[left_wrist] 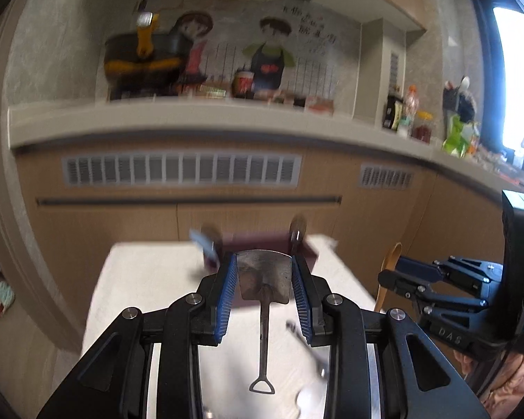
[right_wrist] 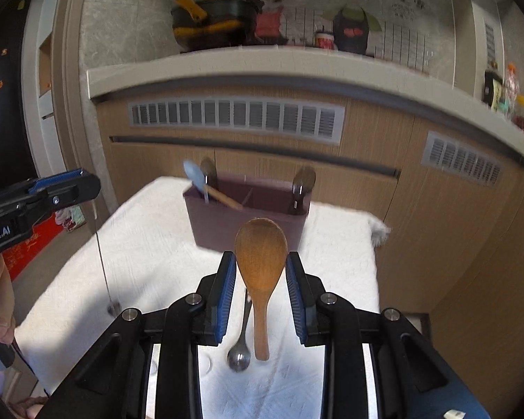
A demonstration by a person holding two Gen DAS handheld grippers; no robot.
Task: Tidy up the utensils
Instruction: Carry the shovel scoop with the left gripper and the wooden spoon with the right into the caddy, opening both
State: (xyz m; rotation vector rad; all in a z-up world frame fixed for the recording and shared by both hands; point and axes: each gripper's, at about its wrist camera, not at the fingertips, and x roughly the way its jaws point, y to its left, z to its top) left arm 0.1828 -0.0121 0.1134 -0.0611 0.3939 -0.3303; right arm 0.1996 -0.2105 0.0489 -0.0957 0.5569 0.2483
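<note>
Partly done: holder (right_wrist: 248,216) on table (right_wrist: 150,244) had three utensils; left fingers (left_wrist: 263,281) gripped metal spatula (left_wrist: 263,279), right fingers (right_wrist: 261,272) gripped wooden spoon (right_wrist: 261,255); metal spoon (right_wrist: 240,352) still loose.

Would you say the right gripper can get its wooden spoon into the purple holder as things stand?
Probably yes: the right gripper holds the wooden spoon, and nothing stands between it and the purple holder, whose middle compartment looks free.

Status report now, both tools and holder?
Left tool shut on metal shovel spoon. Right tool shut on wooden spoon. Holder ahead, path clear.
</note>
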